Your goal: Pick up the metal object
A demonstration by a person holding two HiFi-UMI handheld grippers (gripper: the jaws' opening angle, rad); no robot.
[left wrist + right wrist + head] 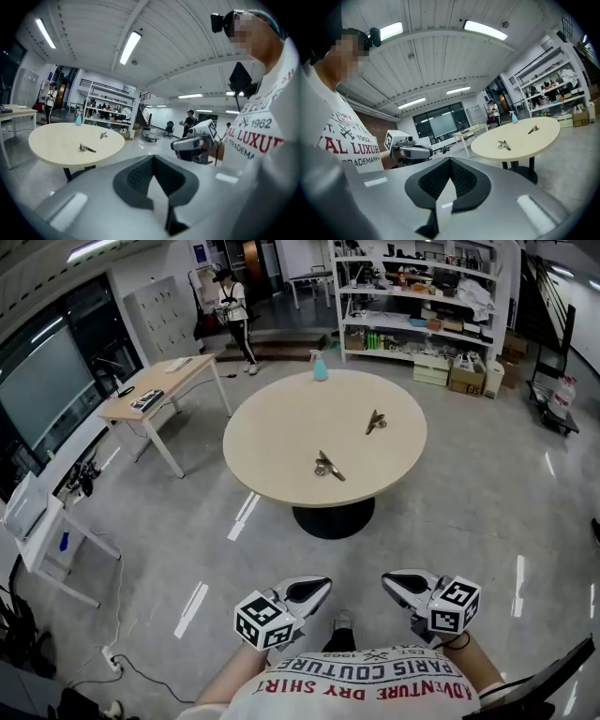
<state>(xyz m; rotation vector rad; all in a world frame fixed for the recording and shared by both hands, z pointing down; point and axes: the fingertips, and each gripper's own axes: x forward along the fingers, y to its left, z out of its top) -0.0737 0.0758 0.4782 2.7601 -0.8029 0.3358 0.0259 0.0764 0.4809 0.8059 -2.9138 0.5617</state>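
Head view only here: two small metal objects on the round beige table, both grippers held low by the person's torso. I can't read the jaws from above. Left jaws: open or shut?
Observer: Shut. In the left gripper view, the grey left gripper has its jaws together, and nothing is between them.
Operator: And the right one?
Observer: Shut as well. In the right gripper view, the grey right gripper has its jaws closed on nothing.
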